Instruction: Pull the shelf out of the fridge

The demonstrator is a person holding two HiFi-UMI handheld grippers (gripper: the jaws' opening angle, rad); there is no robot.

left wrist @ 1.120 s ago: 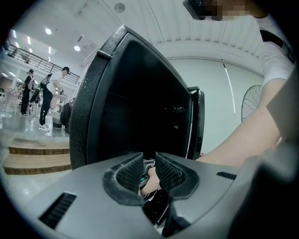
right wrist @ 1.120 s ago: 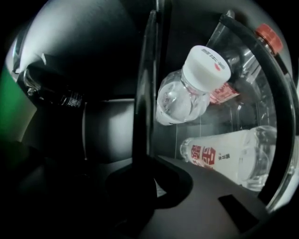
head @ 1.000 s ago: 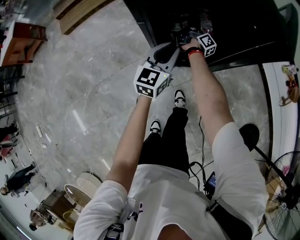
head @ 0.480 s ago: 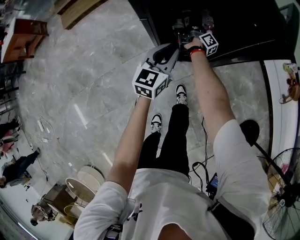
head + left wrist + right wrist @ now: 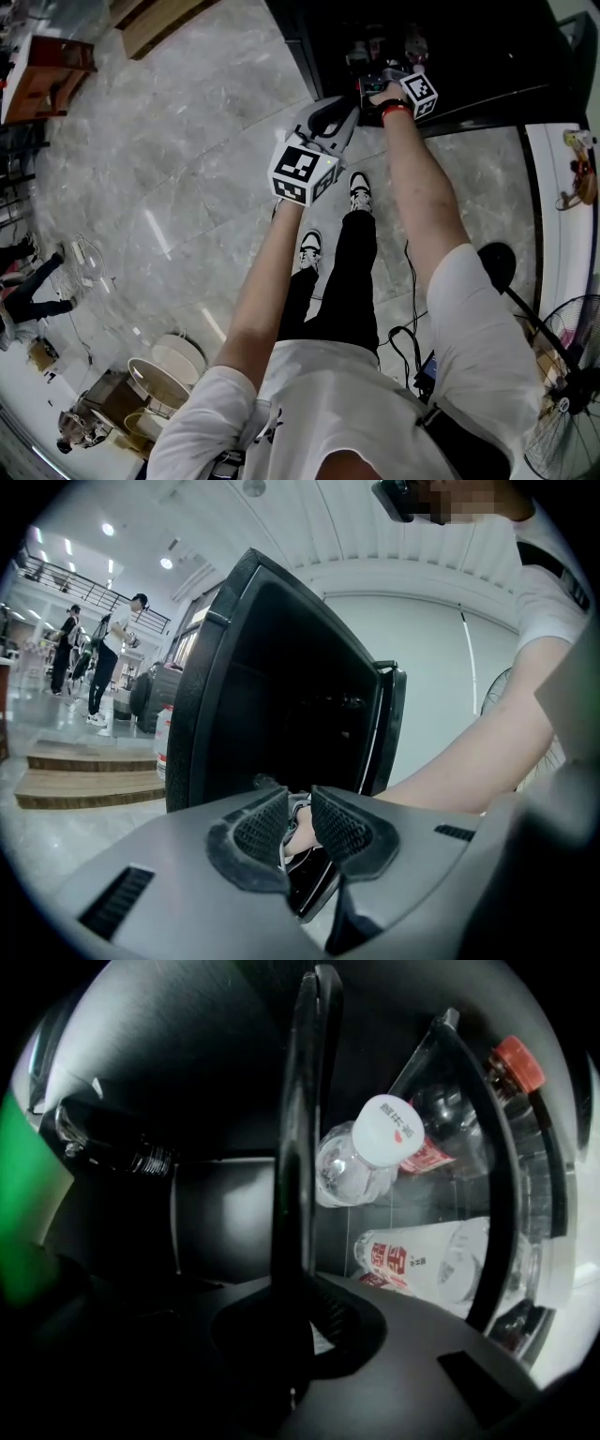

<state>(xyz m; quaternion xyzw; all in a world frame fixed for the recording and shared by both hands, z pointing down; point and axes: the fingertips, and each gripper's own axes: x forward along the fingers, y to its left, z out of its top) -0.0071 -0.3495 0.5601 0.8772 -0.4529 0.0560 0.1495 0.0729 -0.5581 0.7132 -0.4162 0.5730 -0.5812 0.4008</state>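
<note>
The black fridge [image 5: 469, 56] stands open at the top of the head view, its inside dark. My right gripper [image 5: 377, 80] reaches level into it. In the right gripper view my right gripper [image 5: 298, 1283] is shut on the thin dark front edge of the shelf [image 5: 306, 1101], which runs upright through the picture. Behind the shelf lie a white-capped water bottle [image 5: 370, 1152], a second clear bottle [image 5: 427, 1255] and a red-capped one [image 5: 511, 1063]. My left gripper [image 5: 349, 101] hangs just outside the fridge, beside the right hand. Its jaws [image 5: 300, 810] stand a narrow gap apart with nothing between them.
The fridge door [image 5: 392, 726] stands ajar to the right in the left gripper view. The person's feet [image 5: 361, 192] are on the marble floor just before the fridge. A cable [image 5: 410, 281] and a standing fan [image 5: 567, 412] are at the right, wooden steps [image 5: 159, 23] at the upper left, and stools [image 5: 169, 375] at the lower left.
My left gripper has drifted slightly beside the right hand. My right gripper stays shut on the shelf's edge. People in the background at the left have walked.
</note>
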